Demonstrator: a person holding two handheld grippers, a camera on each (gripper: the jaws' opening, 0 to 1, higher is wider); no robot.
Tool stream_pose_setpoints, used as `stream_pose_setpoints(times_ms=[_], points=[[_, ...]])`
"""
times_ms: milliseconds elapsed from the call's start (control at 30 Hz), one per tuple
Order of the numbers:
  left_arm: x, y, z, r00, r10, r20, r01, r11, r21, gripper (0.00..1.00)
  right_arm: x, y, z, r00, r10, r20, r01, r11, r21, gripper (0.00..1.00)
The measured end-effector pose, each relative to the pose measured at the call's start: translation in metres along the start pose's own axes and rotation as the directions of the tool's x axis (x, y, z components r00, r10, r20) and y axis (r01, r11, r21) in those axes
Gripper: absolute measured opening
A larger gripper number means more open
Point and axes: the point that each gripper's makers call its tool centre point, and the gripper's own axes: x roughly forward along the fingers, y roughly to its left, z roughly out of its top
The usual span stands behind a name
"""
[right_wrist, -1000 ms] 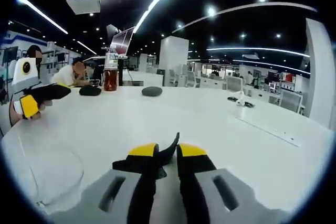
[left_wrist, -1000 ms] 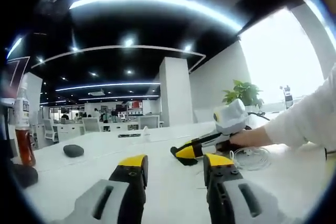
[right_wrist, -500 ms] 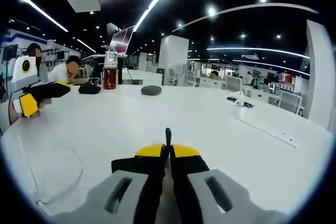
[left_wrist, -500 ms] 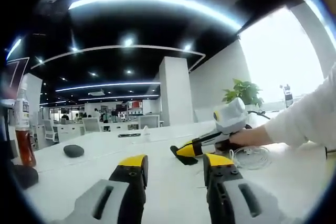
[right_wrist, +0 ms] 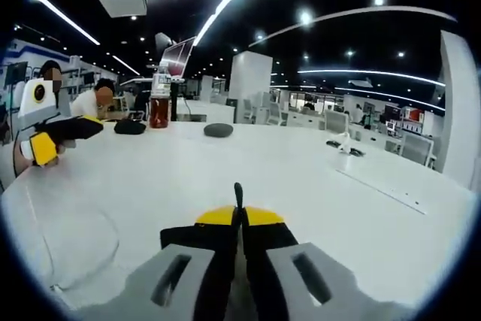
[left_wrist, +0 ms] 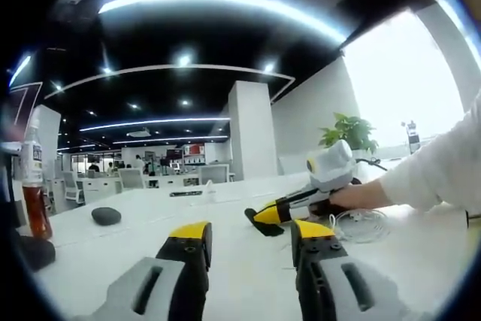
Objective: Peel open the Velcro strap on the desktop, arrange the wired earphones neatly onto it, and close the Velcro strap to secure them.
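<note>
The black Velcro strap (right_wrist: 238,195) stands up thin between the yellow tips of my right gripper (right_wrist: 240,216), which is shut on it just above the white desktop (right_wrist: 316,186). In the left gripper view, the right gripper (left_wrist: 269,216) comes in from the right with the strap (left_wrist: 266,229) hanging at its tip. The coiled white wired earphones (left_wrist: 361,225) lie on the desk beside it, under a person's sleeve (left_wrist: 443,167). A thin loop of the earphone wire (right_wrist: 113,237) lies to the strap's left. My left gripper (left_wrist: 252,232) is open and holds nothing.
A bottle of red-brown drink (left_wrist: 33,186) and a dark oval object (left_wrist: 105,215) stand at the far left of the desk. A potted plant (left_wrist: 349,133) is behind. In the right gripper view the left gripper (right_wrist: 49,143) sits at left, with a bottle (right_wrist: 158,105) beyond.
My right gripper's jaws, slightly apart around the strap a second ago, have shut on it. The strap now stands upright and thin. The left gripper has stayed put.
</note>
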Motion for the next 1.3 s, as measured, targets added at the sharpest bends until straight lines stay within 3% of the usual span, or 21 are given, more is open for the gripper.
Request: stream_pose_setpoints(times_ms=[400, 567, 767, 900, 1300], points=[[0.001, 0.005, -0.005, 0.999, 0.021, -0.024, -0.021, 1.000, 0.010, 0.46, -0.009, 0.011, 0.004, 0.999, 0.040, 0.017, -0.041, 0.995, 0.092, 0.03], [0.001, 0.004, -0.006, 0.999, 0.024, -0.031, -0.024, 0.999, 0.023, 0.45, -0.018, 0.041, 0.001, 0.992, 0.128, -0.007, -0.126, 0.984, 0.129, 0.02], [0.000, 0.000, -0.009, 0.999, 0.013, -0.046, -0.010, 0.998, 0.060, 0.45, -0.038, 0.058, 0.001, 0.985, 0.170, 0.009, -0.169, 0.972, 0.162, 0.02], [0.000, -0.001, -0.008, 0.999, 0.008, -0.047, -0.005, 0.998, 0.064, 0.46, -0.048, 0.071, 0.000, 0.977, 0.214, 0.006, -0.212, 0.965, 0.155, 0.02], [-0.001, -0.003, -0.007, 0.999, 0.004, -0.041, -0.002, 0.998, 0.056, 0.46, -0.052, 0.075, 0.003, 0.977, 0.212, 0.013, -0.212, 0.968, 0.138, 0.02]])
